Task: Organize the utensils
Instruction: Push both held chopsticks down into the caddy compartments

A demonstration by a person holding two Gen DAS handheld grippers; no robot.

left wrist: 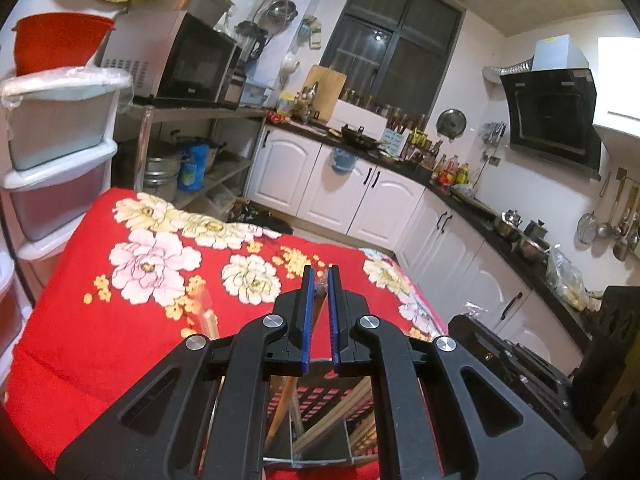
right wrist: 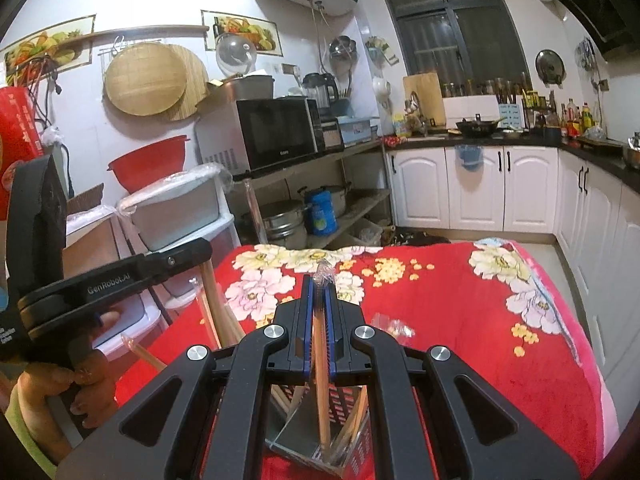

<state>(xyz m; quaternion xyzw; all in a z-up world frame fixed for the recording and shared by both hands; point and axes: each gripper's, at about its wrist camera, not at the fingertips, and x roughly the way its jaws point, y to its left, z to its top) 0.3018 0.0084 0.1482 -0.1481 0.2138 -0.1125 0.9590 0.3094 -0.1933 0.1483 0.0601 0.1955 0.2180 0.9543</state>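
Note:
My right gripper (right wrist: 319, 284) is shut on a plastic-wrapped pair of wooden chopsticks (right wrist: 321, 364), held upright with the lower end inside a shiny metal utensil holder (right wrist: 296, 440) below the fingers. My left gripper (left wrist: 320, 276) is shut on another wrapped chopstick pair (left wrist: 320, 294), which runs down into the same holder (left wrist: 320, 428). The holder stands on a table with a red floral cloth (left wrist: 140, 280) and holds several wrapped chopsticks (right wrist: 218, 312). The left gripper body (right wrist: 100, 280) and the hand show at the left of the right wrist view.
White stacked storage drawers (left wrist: 52, 168) stand left of the table. A metal shelf with a microwave (left wrist: 188, 64) and pots is behind. White cabinets (left wrist: 360, 188) and a dark counter line the back and right. A crumpled clear wrapper (right wrist: 394, 326) lies on the cloth.

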